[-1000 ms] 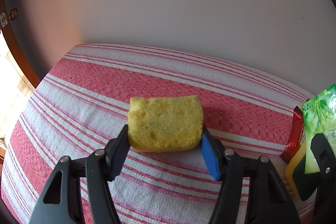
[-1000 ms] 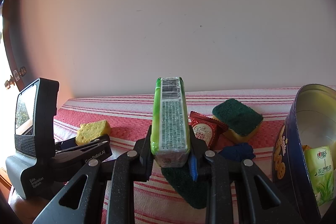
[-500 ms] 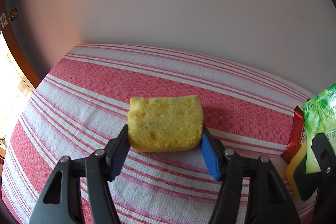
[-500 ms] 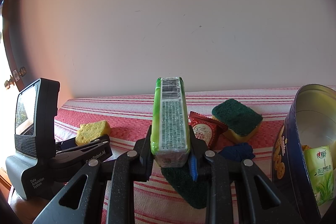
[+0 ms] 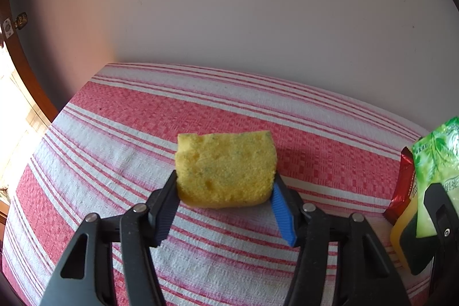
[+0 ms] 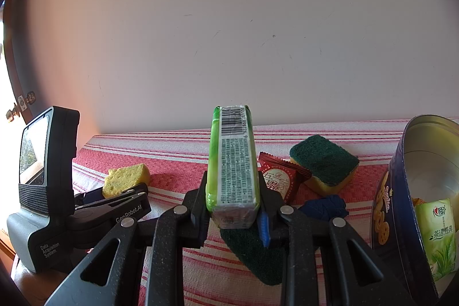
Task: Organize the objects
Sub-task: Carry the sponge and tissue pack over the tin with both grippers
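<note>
Both grippers have held still for the last second, left gripper (image 5: 225, 188) clamped on the yellow sponge (image 5: 225, 168), right gripper (image 6: 233, 202) on the green packet (image 6: 232, 162), neither placed yet.

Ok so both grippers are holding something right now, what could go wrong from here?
1. The right gripper clamps only the bottom of the upright green pack; it might tip or slip on the way to the blue tin.
2. The tin leans on its side, so a nudge could roll it.
3. The left gripper pinches the yellow sponge near its lower edge; the soft foam may squirm loose.
</note>
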Demonstrator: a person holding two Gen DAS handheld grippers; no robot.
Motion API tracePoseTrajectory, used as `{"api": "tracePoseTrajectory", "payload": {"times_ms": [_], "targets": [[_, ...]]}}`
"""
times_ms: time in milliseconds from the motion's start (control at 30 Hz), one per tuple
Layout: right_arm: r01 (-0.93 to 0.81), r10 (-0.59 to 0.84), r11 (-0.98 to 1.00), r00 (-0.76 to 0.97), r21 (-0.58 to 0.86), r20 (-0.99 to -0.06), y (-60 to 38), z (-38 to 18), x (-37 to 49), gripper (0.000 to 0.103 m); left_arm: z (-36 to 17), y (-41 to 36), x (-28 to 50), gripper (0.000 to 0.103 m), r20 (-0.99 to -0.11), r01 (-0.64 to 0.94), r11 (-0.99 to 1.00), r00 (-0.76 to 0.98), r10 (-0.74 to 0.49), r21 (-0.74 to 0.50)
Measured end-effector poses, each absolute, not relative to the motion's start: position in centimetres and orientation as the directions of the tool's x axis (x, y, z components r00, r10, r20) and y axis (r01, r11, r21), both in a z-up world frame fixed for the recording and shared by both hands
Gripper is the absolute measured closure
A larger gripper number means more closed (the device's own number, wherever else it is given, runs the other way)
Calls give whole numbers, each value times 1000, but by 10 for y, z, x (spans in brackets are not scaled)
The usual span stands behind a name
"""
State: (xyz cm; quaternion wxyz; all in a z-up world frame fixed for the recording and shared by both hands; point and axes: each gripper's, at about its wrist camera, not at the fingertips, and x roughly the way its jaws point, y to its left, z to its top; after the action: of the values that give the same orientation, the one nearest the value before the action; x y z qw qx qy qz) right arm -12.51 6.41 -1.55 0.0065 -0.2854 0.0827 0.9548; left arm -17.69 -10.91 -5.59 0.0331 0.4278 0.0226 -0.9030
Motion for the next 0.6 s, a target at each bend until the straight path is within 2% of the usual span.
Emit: {"api": "tracePoseTrajectory", "payload": {"times_ms": [300, 600], "targets": [[-60, -35, -986, -837, 155, -546, 64, -15, -125, 74, -37, -99, -151, 45, -724, 109, -994, -686, -69, -9], [-56, -38, -986, -837, 155, -546, 64, -16, -125, 74, -11, -92, -119, 45, -598, 148, -988, -788, -149, 51]]}}
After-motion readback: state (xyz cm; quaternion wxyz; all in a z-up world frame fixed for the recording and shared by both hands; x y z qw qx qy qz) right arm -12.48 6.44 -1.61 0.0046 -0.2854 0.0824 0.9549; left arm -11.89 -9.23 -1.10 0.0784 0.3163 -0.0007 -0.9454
